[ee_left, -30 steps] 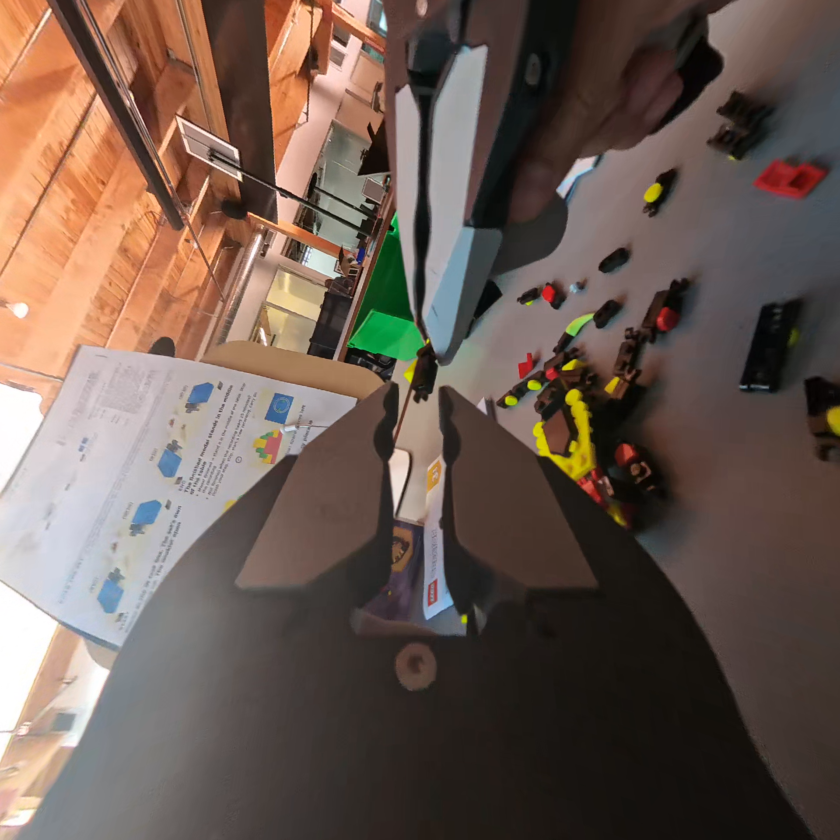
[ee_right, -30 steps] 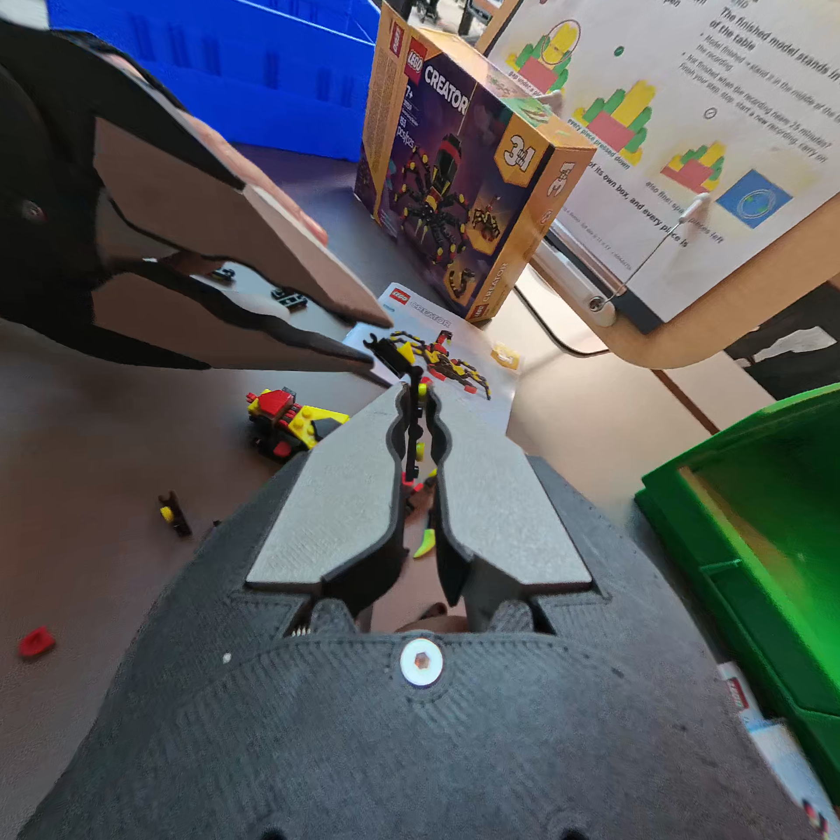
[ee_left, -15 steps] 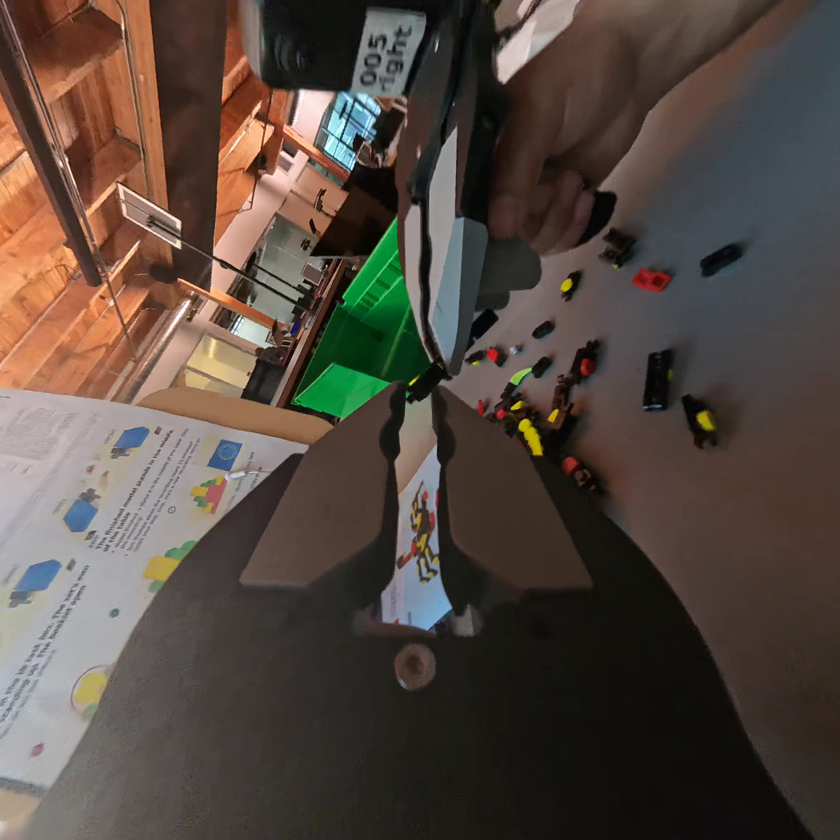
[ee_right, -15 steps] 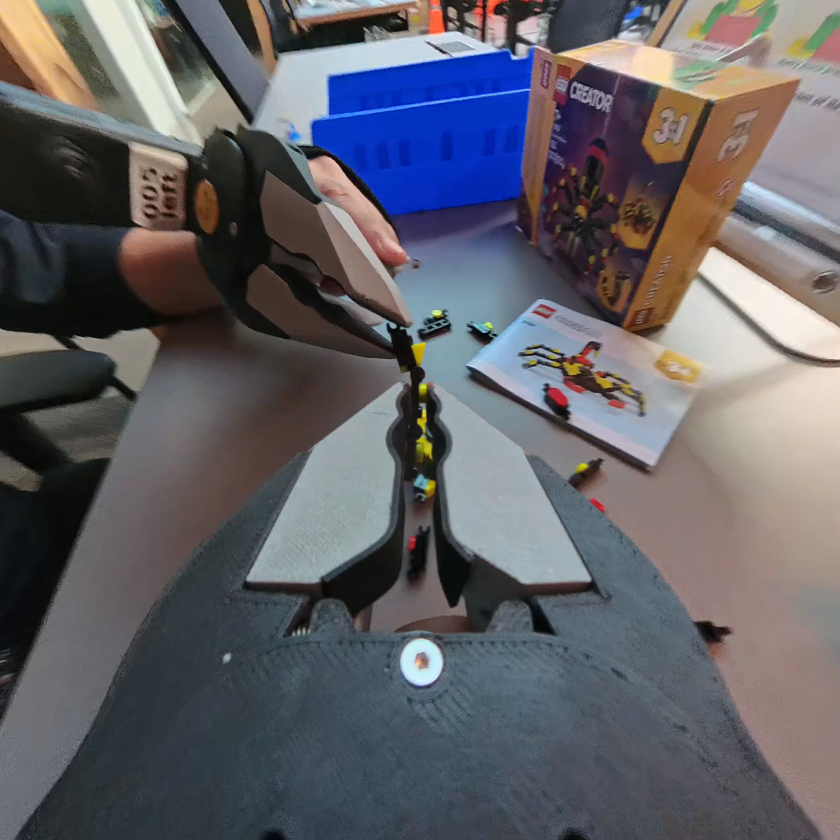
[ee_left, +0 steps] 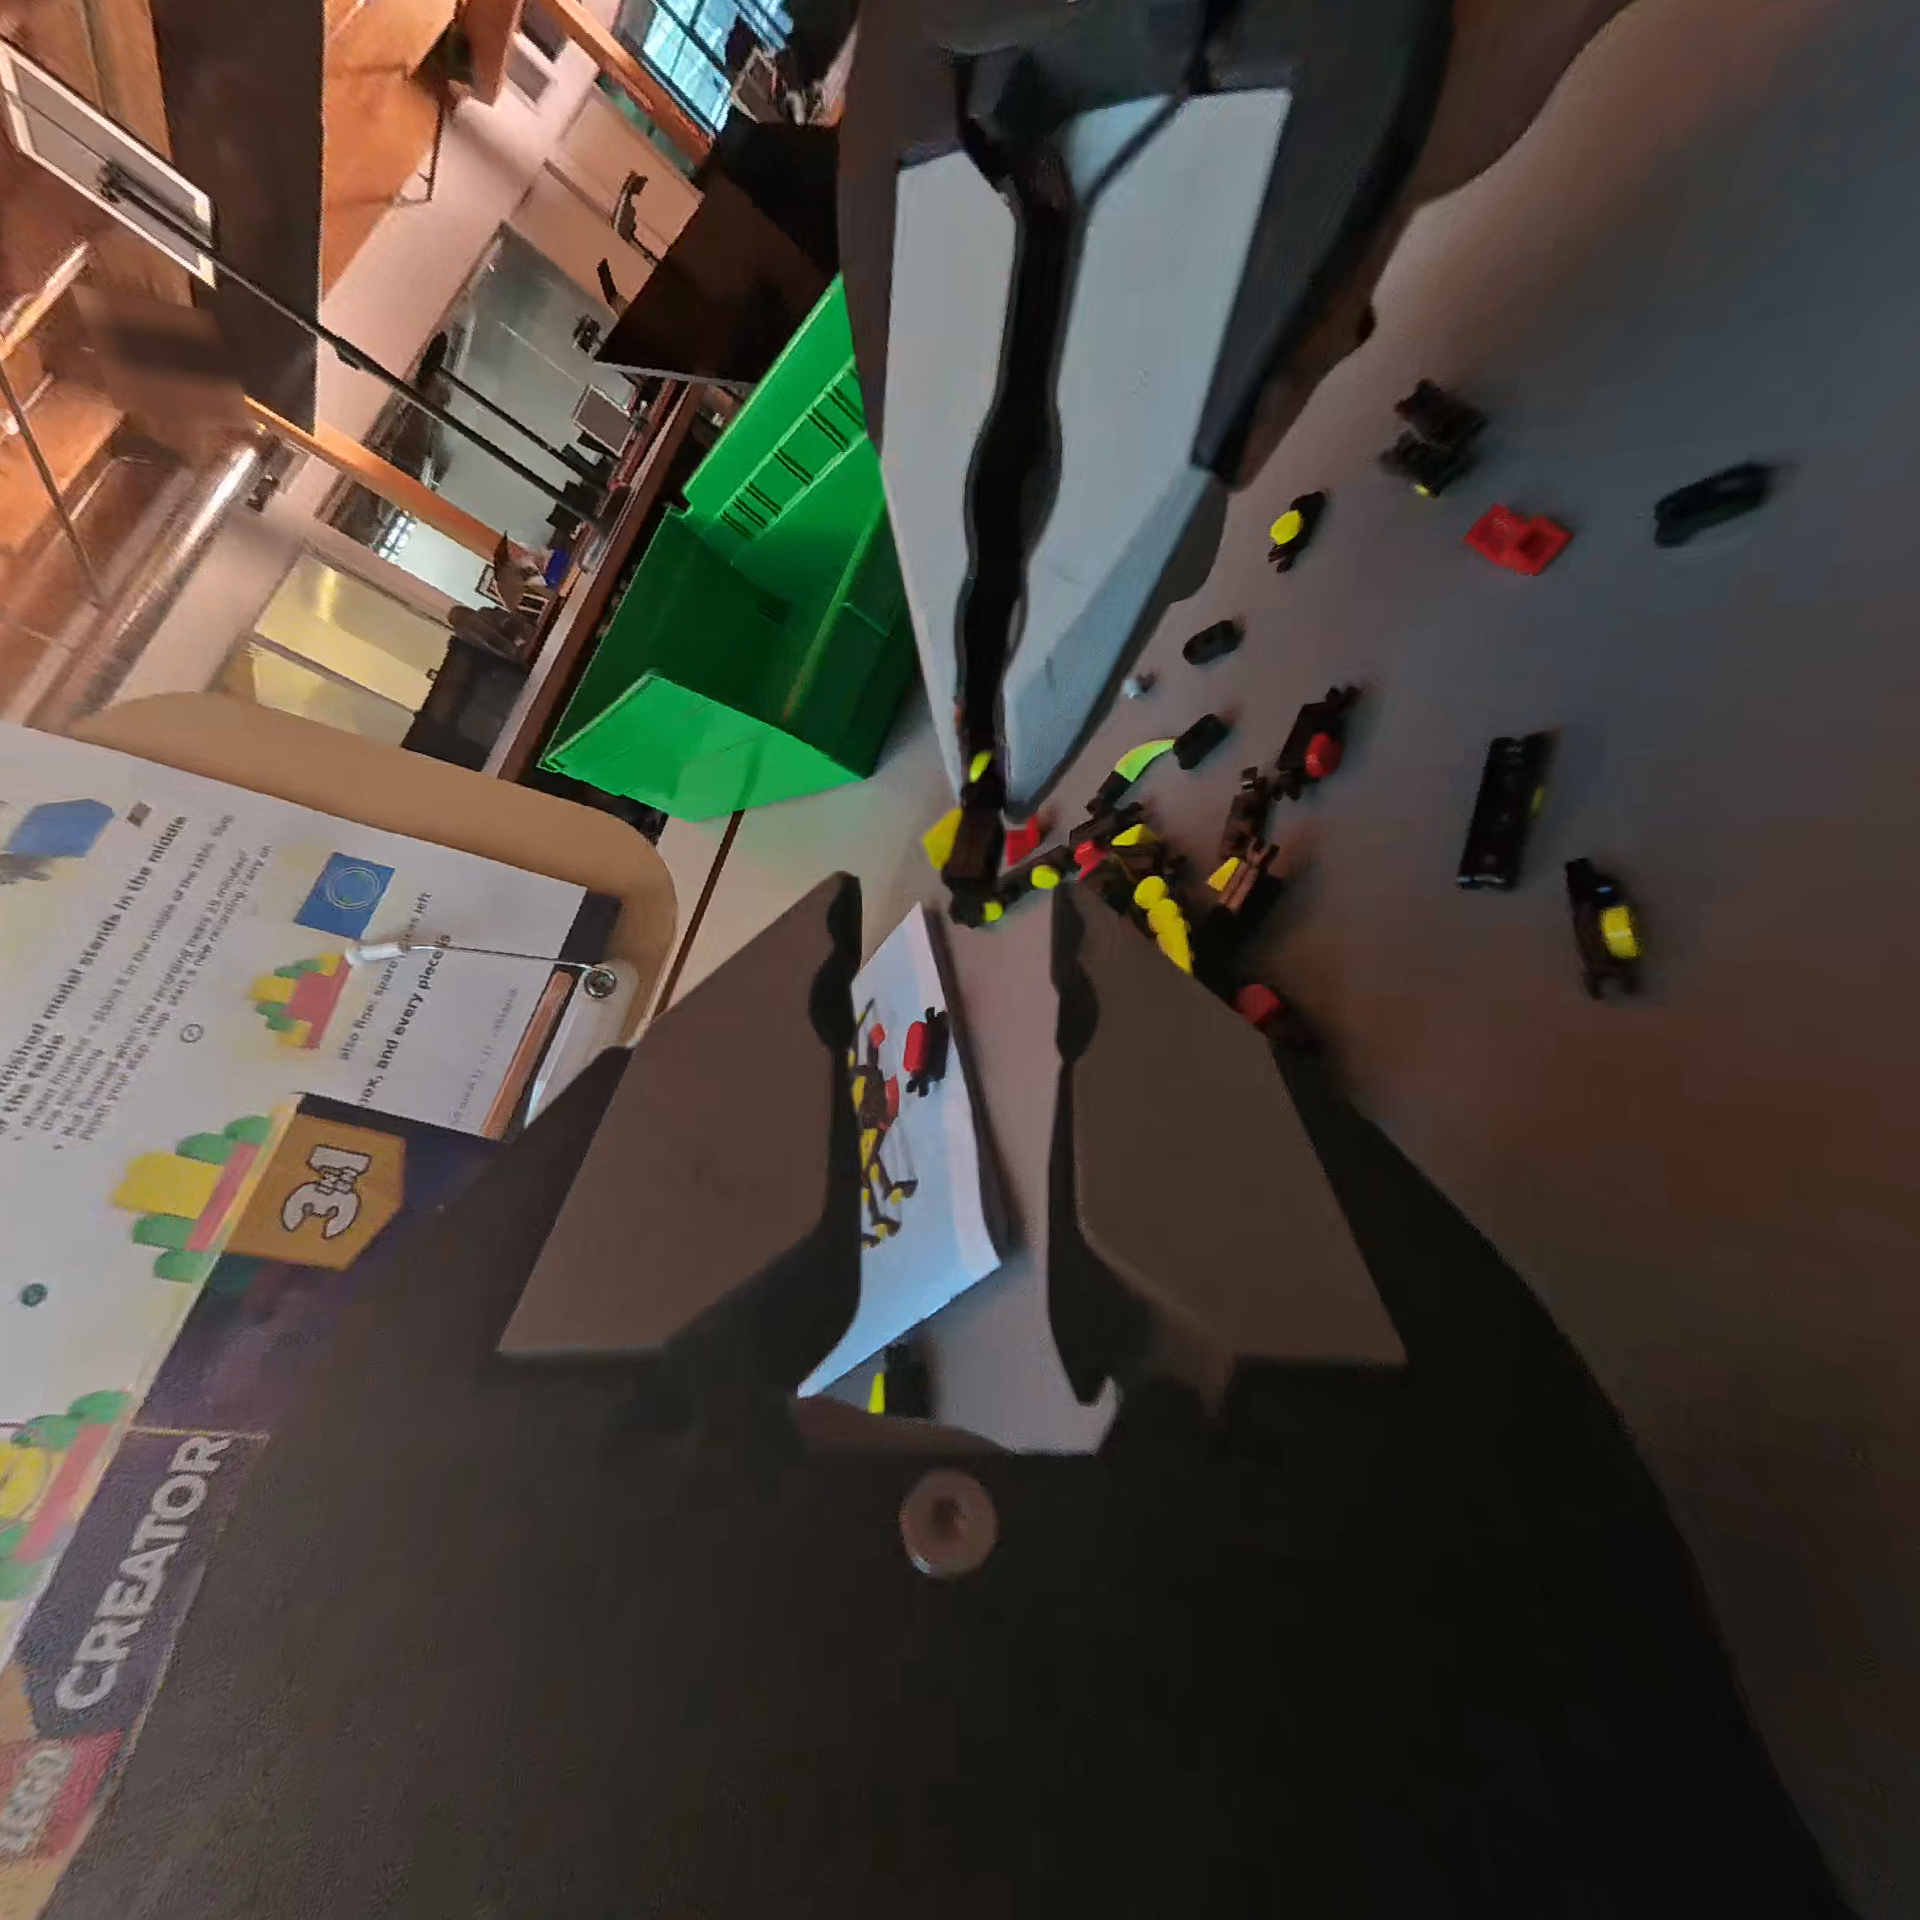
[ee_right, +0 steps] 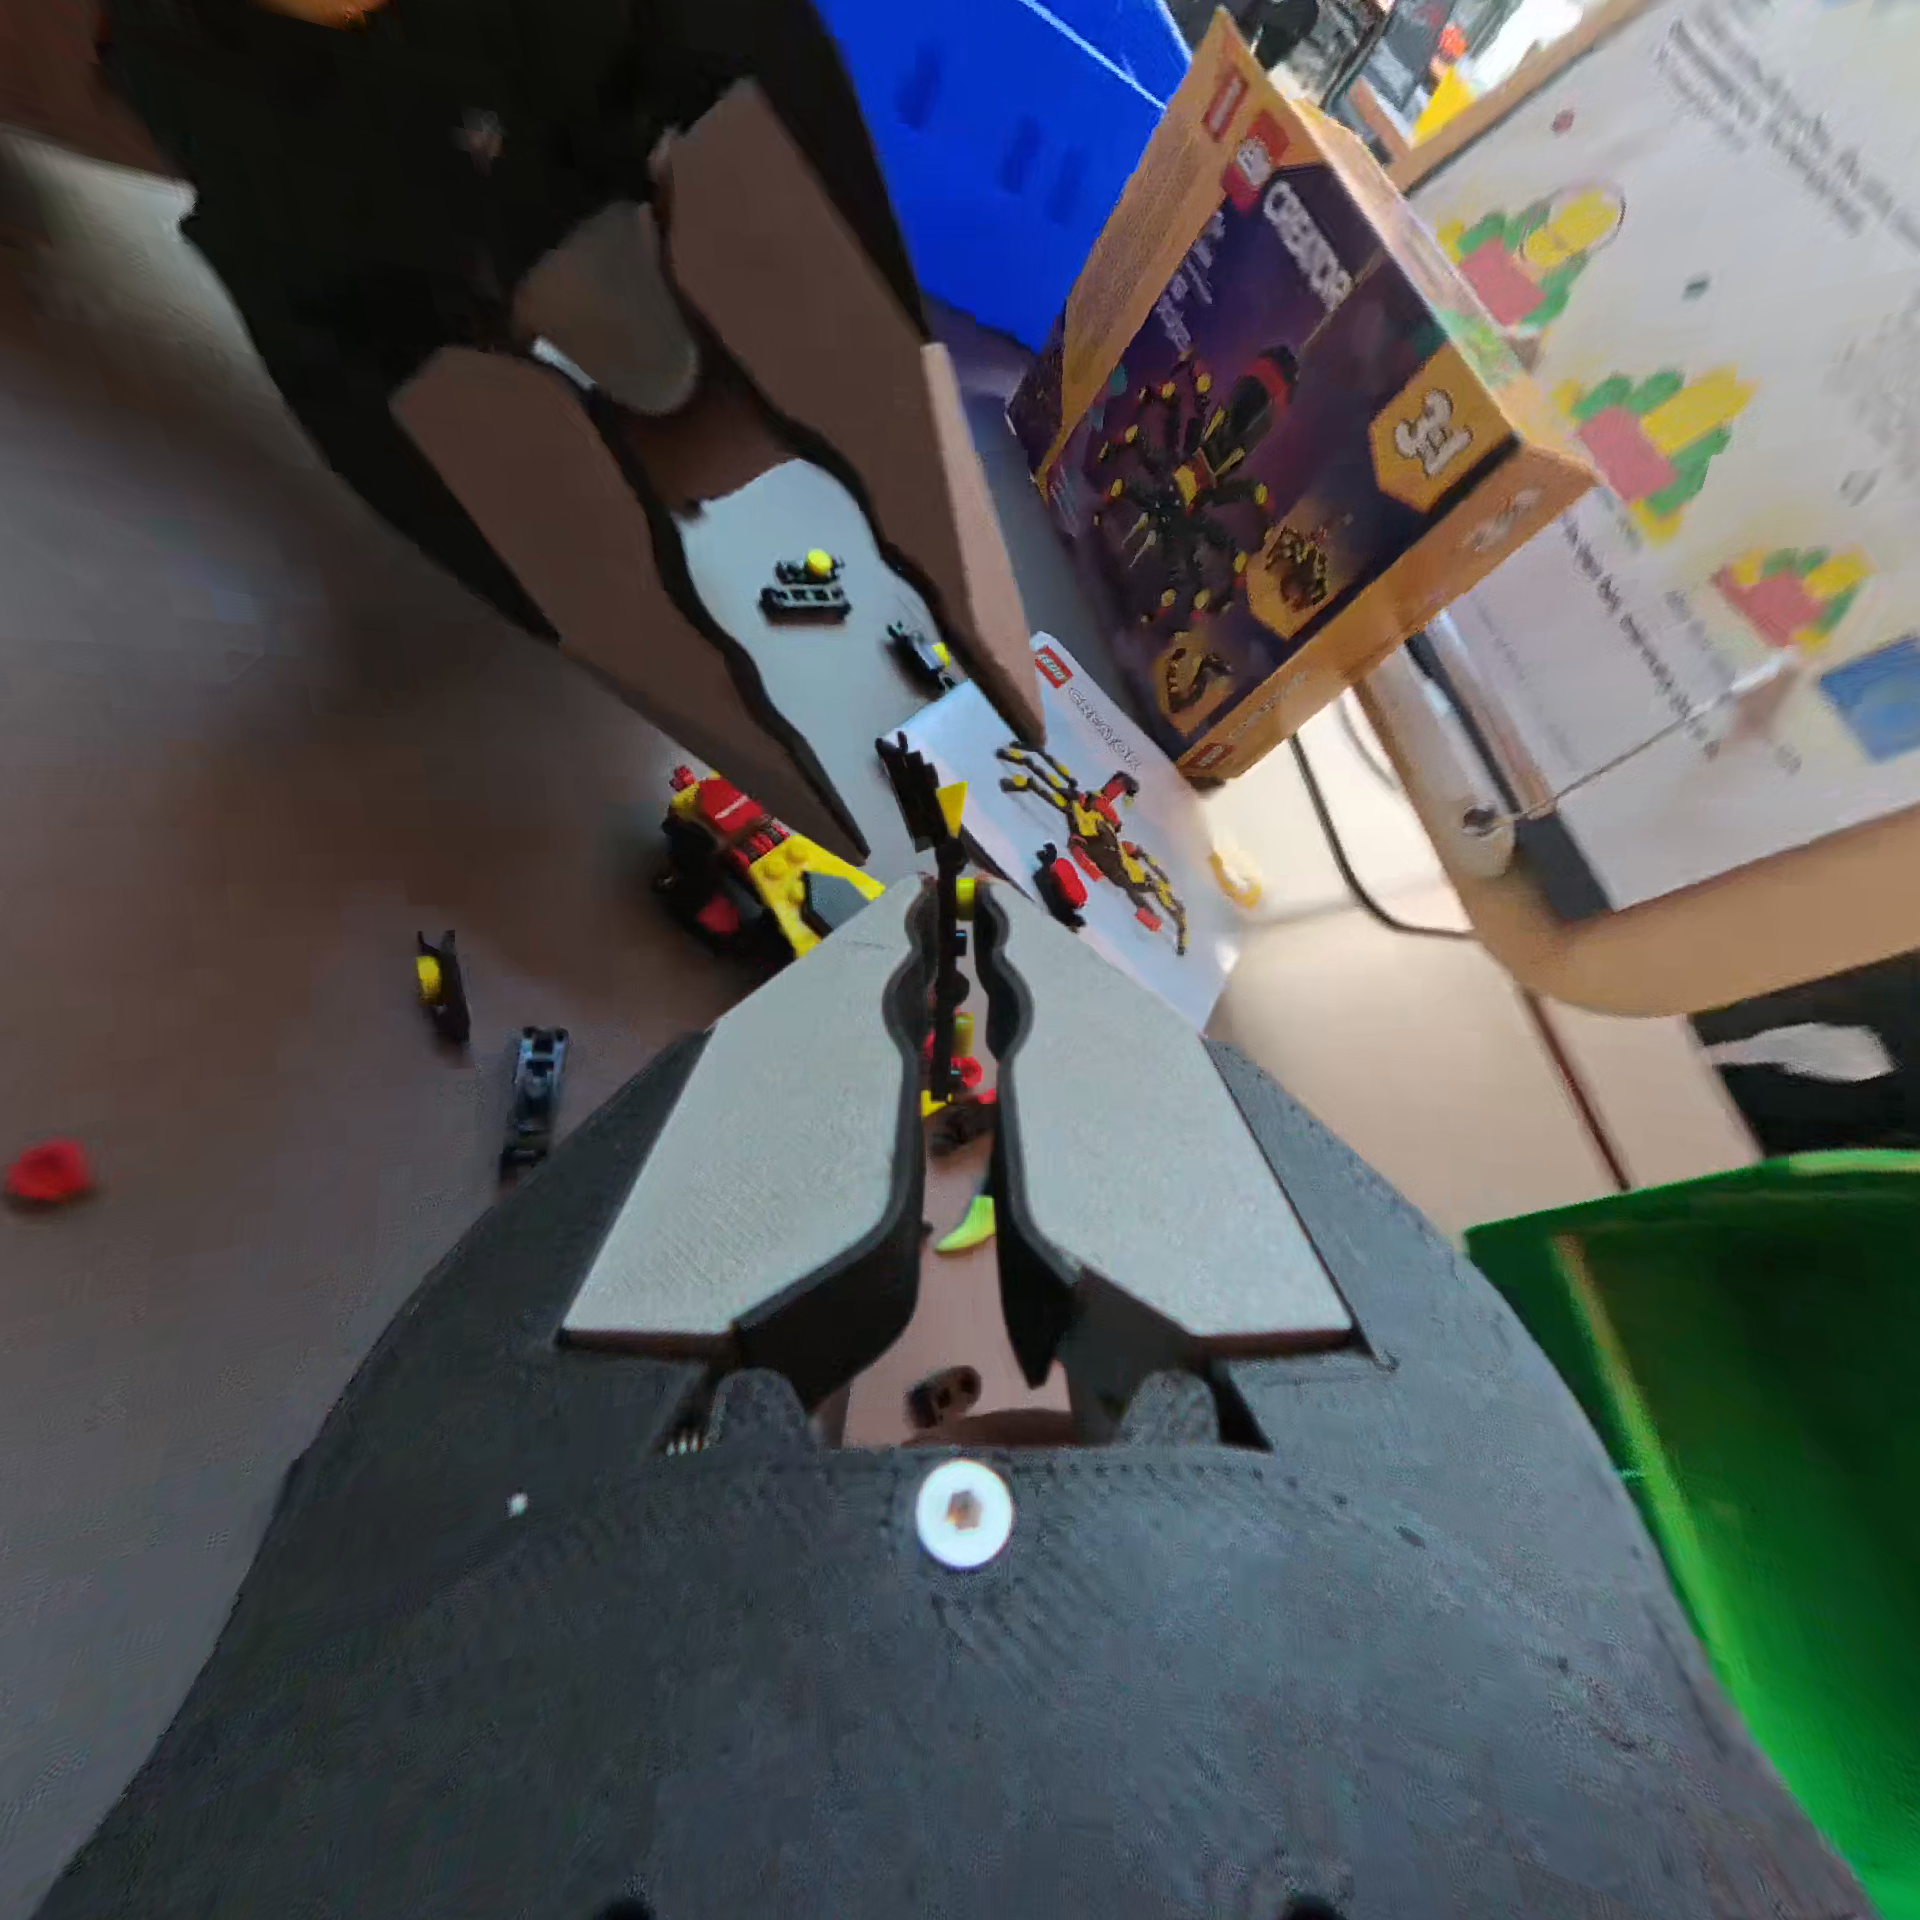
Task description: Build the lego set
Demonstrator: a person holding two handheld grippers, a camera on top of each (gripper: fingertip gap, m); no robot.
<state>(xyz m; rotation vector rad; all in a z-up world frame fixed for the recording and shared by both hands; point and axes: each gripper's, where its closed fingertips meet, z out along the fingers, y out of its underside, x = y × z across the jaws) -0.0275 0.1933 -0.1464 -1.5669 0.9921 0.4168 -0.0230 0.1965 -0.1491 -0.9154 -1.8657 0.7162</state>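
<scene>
- Right claw (ee_right: 948,904) pinches a thin black-and-yellow brick strip (ee_right: 940,831), which pokes out toward 12 o'clock.
- Left claw (ee_left: 956,914) is spread, holding nothing; the strip hangs just beyond its tips.
- Booklet (ee_right: 1122,831) lies at 1 o'clock on the table (ee_right: 208,727), loose bricks (ee_left: 1496,800) beyond.

Warm wood ceiling (ee_left: 94,436) filled the left wrist view's upper left, glass partitions (ee_left: 488,343) and a dark beam (ee_left: 249,187) beneath; grey tabletop (ee_left: 1714,1143) at right, daylight from windows (ee_left: 696,52) at top.
</scene>
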